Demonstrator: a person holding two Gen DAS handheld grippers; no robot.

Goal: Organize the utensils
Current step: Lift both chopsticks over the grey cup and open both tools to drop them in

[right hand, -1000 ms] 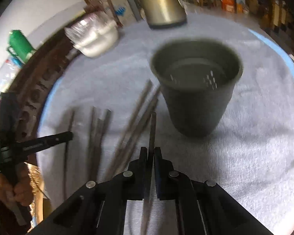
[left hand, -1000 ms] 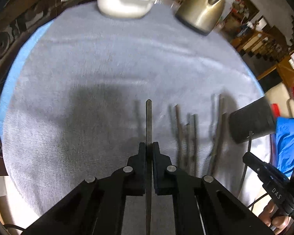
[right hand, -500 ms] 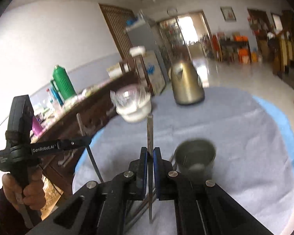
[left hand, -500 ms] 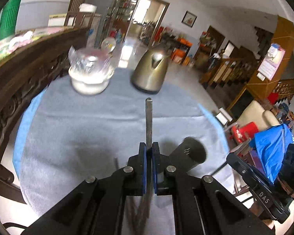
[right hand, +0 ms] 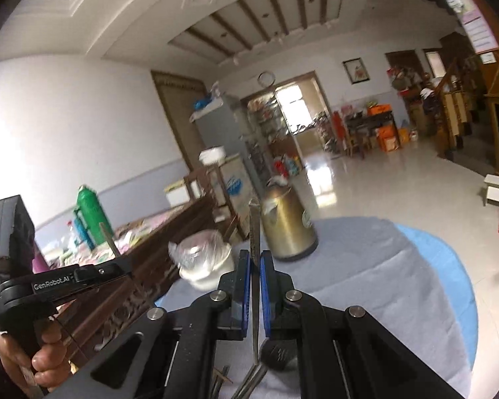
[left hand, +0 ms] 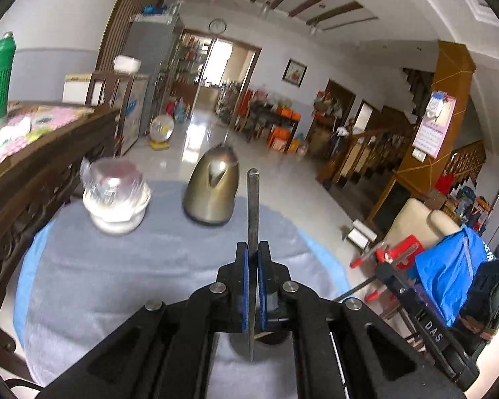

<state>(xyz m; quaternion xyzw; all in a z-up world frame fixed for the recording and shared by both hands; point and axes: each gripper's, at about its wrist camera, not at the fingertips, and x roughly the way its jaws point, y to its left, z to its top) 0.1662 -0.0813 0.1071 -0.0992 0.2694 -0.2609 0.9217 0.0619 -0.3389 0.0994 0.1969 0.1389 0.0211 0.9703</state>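
My left gripper [left hand: 252, 249] is shut on a dark metal chopstick [left hand: 252, 206] that stands upright, its lower tip over the black utensil cup [left hand: 269, 339], mostly hidden behind the fingers. My right gripper [right hand: 254, 257] is shut on another chopstick [right hand: 254, 226], also upright; the black cup [right hand: 279, 355] shows just below its fingers. Several more chopsticks [right hand: 249, 382] lie on the grey cloth [right hand: 366, 282] at the bottom edge. The left gripper also shows in the right wrist view [right hand: 114, 269] with its chopstick.
A gold kettle [left hand: 213, 193] and a white bowl under plastic wrap [left hand: 116, 199] stand at the far side of the round table. A dark carved wooden bench [left hand: 23, 179] runs along the left. A blue bag [left hand: 449, 272] lies on the right.
Both grippers lifted off the table and tilted up, each carrying its chopstick from lying flat to upright. The views swung from the cloth to the room; the cup now lies beneath the fingers.
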